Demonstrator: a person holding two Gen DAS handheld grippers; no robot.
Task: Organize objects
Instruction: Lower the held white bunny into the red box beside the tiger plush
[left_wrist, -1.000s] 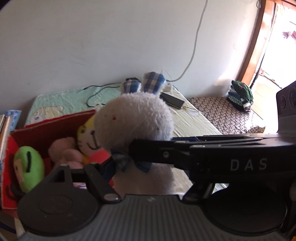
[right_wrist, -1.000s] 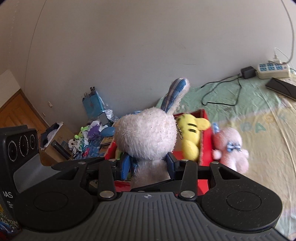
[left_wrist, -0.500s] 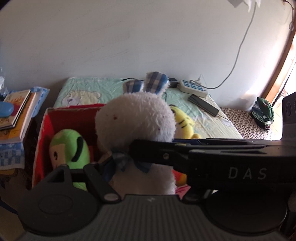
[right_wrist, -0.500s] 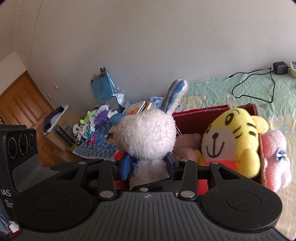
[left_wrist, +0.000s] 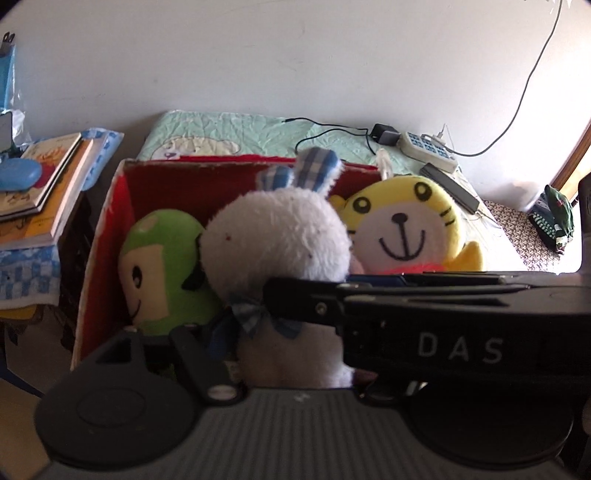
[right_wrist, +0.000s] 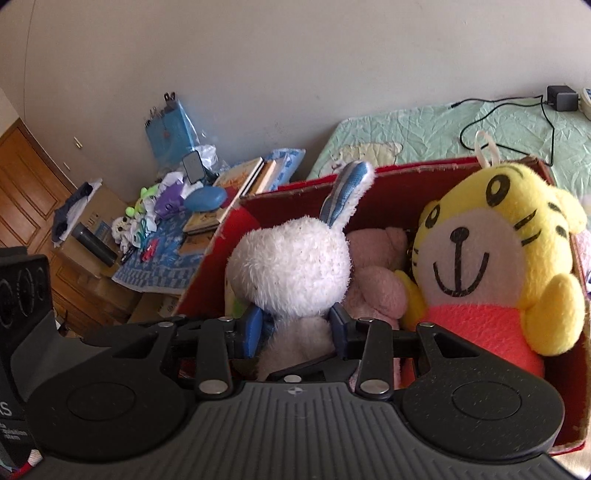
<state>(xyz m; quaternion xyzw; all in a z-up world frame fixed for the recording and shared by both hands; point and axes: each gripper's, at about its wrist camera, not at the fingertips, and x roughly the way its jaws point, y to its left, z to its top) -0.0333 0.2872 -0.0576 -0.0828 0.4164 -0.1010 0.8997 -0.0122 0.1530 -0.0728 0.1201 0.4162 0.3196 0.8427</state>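
- holding the white rabbit plush by its neck, the right gripper has its blue pads pressed in on both sides, low centre of the right wrist view; the rabbit hangs over the red box
- left gripper sits at the rabbit's bow, low centre of its own view; the right gripper's black body crosses in front, so i cannot tell whether the left jaws are closed on the toy
- to do this step well, i judge the rabbit should go down into the gap between the green plush and the yellow tiger plush; lower it straight, let the body settle before opening, and avoid tipping the tiger over the rim
- left wrist view alone shows the green plush at centre left, and the power strip and phone on the bed at upper right
- right wrist view alone shows the pink plush behind the rabbit, and the cluttered side table at centre left
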